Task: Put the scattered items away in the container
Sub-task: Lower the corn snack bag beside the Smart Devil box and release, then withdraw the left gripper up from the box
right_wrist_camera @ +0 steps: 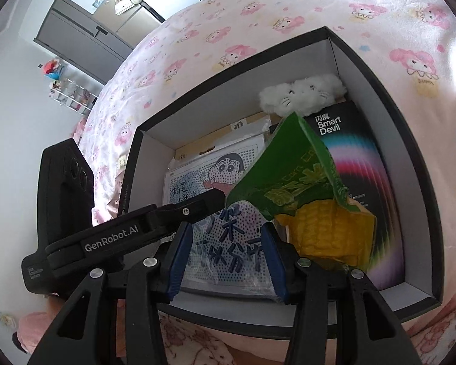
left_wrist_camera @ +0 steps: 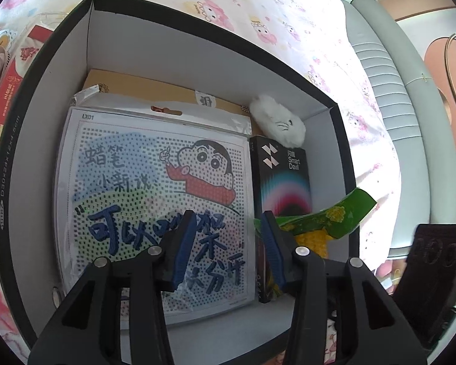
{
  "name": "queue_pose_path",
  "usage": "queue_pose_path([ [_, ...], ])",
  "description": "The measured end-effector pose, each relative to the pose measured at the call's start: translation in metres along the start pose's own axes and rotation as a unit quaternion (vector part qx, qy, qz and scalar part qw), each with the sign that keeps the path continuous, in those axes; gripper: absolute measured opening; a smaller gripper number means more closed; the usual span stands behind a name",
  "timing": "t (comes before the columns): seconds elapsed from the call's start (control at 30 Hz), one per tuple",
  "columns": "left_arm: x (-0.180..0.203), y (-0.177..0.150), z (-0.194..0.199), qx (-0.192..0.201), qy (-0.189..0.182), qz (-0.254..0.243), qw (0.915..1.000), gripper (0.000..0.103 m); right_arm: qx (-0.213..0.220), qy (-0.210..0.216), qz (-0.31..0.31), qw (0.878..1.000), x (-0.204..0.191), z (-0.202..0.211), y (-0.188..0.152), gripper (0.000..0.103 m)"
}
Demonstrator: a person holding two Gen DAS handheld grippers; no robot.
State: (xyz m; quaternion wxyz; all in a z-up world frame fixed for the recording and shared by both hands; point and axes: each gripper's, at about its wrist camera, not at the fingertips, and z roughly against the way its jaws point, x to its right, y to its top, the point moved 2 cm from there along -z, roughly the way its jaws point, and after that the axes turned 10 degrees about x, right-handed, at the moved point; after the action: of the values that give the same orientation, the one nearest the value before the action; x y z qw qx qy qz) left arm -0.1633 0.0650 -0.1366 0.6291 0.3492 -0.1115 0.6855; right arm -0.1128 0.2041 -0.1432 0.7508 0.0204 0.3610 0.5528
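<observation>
A black box with white inner walls lies on the bed. It holds a cartoon bead-board pack, a brown carton, a white plush and a black Smart Devil box. A green and yellow snack packet sits tilted over the Smart Devil box. My left gripper hangs open over the bead-board pack, its right finger beside the packet's end. My right gripper is open too, with the packet just outside its right finger.
The bed's pink cartoon sheet surrounds the box. A red carton and other packs lie left of it. A grey padded bed end runs along the right. A grey cabinet and a small shelf stand beyond the bed.
</observation>
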Motion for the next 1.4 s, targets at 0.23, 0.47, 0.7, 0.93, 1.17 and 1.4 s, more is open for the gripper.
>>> queue_pose_path([
  [0.23,-0.006,0.004,-0.006,-0.003,-0.006,-0.003,1.0,0.045,0.004,-0.043,-0.017,0.999,0.016,-0.008,0.007,0.04],
  [0.47,0.001,0.0,-0.014,-0.018,-0.019,-0.009,0.9996,0.046,0.031,-0.067,-0.005,0.997,0.014,0.015,0.017,0.04],
  [0.7,0.023,-0.016,-0.028,-0.059,-0.063,-0.034,0.9957,0.046,0.042,-0.082,-0.013,0.996,0.024,0.022,0.019,0.04],
  [0.93,0.024,-0.011,-0.003,-0.012,-0.04,-0.05,0.9979,0.046,0.06,-0.104,0.009,0.993,0.014,0.038,0.021,0.04],
  [1.17,0.061,-0.022,0.062,0.09,0.025,-0.134,0.9865,0.044,0.099,-0.137,0.055,0.984,-0.015,0.069,0.016,0.041],
  [1.4,0.095,-0.037,0.105,0.162,0.077,-0.191,0.9651,0.053,0.144,-0.127,0.099,0.976,-0.05,0.113,0.009,0.041],
])
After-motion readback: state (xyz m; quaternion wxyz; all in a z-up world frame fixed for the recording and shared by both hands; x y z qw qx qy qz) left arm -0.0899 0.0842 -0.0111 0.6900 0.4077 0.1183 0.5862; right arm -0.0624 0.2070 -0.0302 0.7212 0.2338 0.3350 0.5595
